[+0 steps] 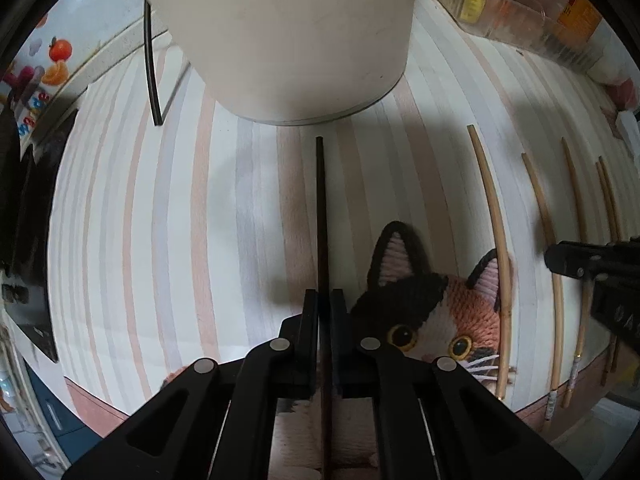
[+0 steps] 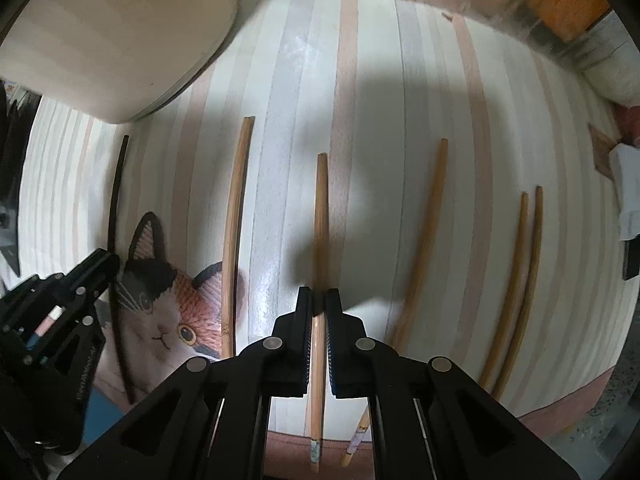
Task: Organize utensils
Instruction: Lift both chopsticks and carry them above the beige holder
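L gripper (image 1: 325,300) jaws clenched on a dark chopstick (image 1: 321,208) mid-surface just below the white pot (image 1: 280,40), R gripper (image 2: 319,300) jaws clamped on a bamboo chopstick (image 2: 321,220), w/ other bamboo ones (image 2: 426,240) toward the surface's right edge.

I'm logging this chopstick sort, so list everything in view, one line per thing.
dark chopstick: one, black-brown, clamped in the left gripper, pointing at the container.
black stick: one, left of the container.
bamboo chopsticks: five, tan, lying side by side on the mat; one of them is clamped in the right gripper.
container: one, cream, at the far end of the mat.
mat: one, white with pink and grey stripes, with a cat picture at the near edge.
clear bins: count unclear, back right.
left gripper: black, shut.
right gripper: black, shut.
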Action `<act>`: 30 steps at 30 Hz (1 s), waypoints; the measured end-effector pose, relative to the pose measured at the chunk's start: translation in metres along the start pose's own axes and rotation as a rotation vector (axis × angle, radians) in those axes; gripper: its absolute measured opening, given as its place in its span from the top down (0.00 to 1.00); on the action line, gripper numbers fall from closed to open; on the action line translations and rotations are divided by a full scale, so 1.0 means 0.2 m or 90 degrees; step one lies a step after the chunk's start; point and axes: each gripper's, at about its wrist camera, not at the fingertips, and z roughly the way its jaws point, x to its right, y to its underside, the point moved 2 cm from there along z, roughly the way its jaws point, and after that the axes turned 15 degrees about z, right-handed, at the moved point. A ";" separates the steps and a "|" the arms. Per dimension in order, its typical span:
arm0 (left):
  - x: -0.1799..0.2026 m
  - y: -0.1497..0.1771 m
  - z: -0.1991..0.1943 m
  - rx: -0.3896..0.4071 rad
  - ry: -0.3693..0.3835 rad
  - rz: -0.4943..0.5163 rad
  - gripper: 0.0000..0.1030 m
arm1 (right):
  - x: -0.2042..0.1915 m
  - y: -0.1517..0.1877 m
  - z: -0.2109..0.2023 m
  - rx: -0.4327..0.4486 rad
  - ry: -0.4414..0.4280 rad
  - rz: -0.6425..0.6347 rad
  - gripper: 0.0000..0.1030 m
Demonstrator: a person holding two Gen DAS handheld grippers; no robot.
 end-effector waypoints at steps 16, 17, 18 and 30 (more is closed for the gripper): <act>-0.12 0.08 -0.51 0.167 -0.014 -0.040 0.97 | 0.10 -0.01 -0.52 0.175 -0.171 0.076 0.94; -0.12 0.08 -0.55 0.181 -0.017 -0.041 0.97 | 0.07 0.01 -0.55 0.190 -0.179 0.075 0.94; -0.15 0.09 -0.59 0.193 -0.019 -0.045 0.97 | 0.06 0.01 -0.59 0.201 -0.188 0.074 0.94; -0.52 -0.01 -1.31 0.405 -0.019 -0.143 0.97 | -0.20 -0.17 -1.36 0.398 -0.330 0.041 0.94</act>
